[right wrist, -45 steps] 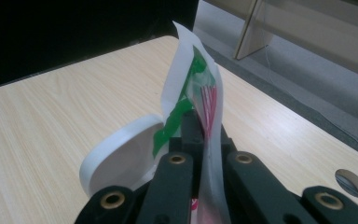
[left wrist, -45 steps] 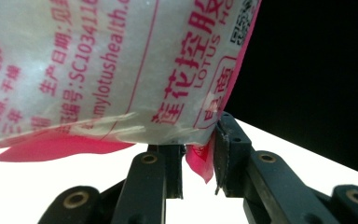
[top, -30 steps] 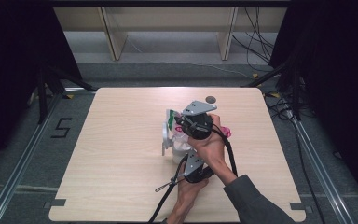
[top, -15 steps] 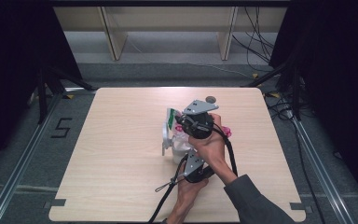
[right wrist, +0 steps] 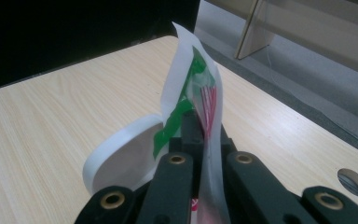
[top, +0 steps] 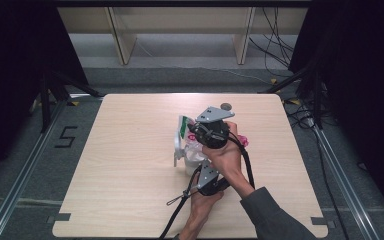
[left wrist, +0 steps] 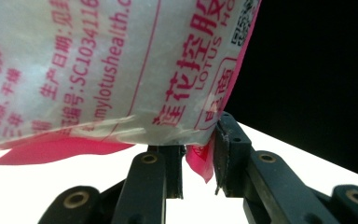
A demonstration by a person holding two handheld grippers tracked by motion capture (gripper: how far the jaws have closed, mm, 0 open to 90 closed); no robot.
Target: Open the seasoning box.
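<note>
Packet [left wrist: 121, 70] of white plastic film with pink printing sits pinched at its pink lower edge between the pads of the left gripper [left wrist: 199, 156], which clamps the film. From there the packet rises above the jaws and leans away over the pale table [top: 105, 165]. Right gripper [right wrist: 200, 135], clenched tight, grasps a second piece of the same packet: a thin white flap with green and red print [right wrist: 193, 88], standing upright out of its jaws, with a curled white strip [right wrist: 121, 158] beside them. Seen from above, both grippers meet over the table's middle. Judged from this, both grips are made; the pulling apart seems begun, not finished.
</note>
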